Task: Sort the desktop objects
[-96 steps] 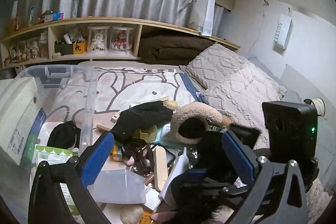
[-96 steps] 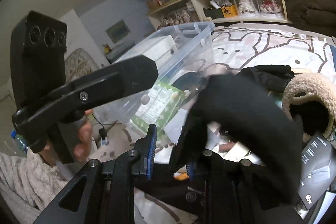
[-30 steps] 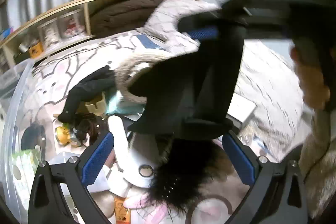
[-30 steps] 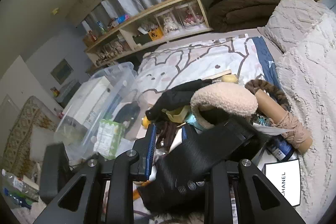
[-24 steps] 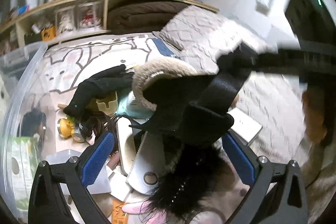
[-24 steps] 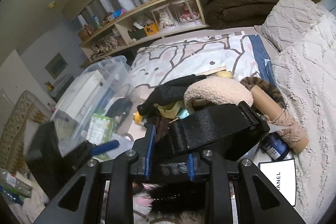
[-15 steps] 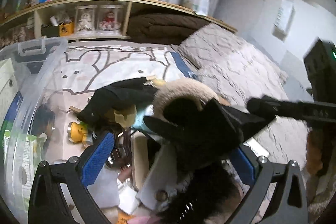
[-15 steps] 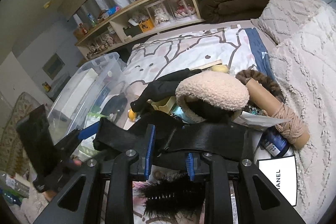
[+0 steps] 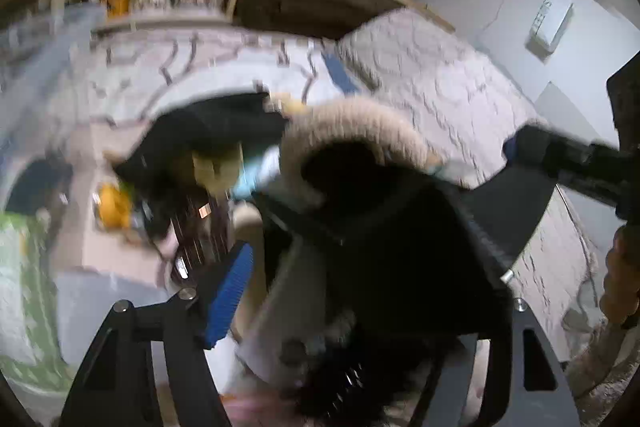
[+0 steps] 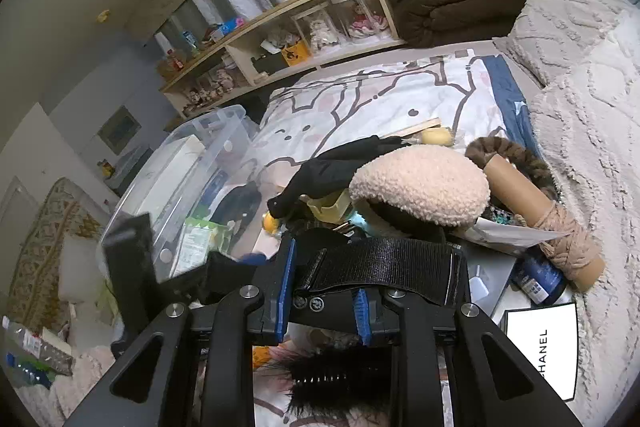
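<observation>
1. A black strap with a hard black block at its end is gripped narrowly between the blue pads of the right gripper, above the clutter on the bed.
2. In the left wrist view, the same black strap is seen between the fingers of the left gripper, whose jaws are closing; because of blur, it cannot be told whether its pads press on the strap.
3. The left gripper's blue pad is seen on one side; the other finger is hidden behind the strap.
4. A fluffy beige earmuff lies just beyond the strap, with a black glove beside it.
5. A black bristle brush lies below the right gripper.
6. A clear plastic bin stands at the left of the pile, with boxes and packets inside.
7. A cardboard tube wrapped with cord and a blue bottle lie at the right, near a white box.
8. A person's hand is seen at the right edge of the left wrist view.
</observation>
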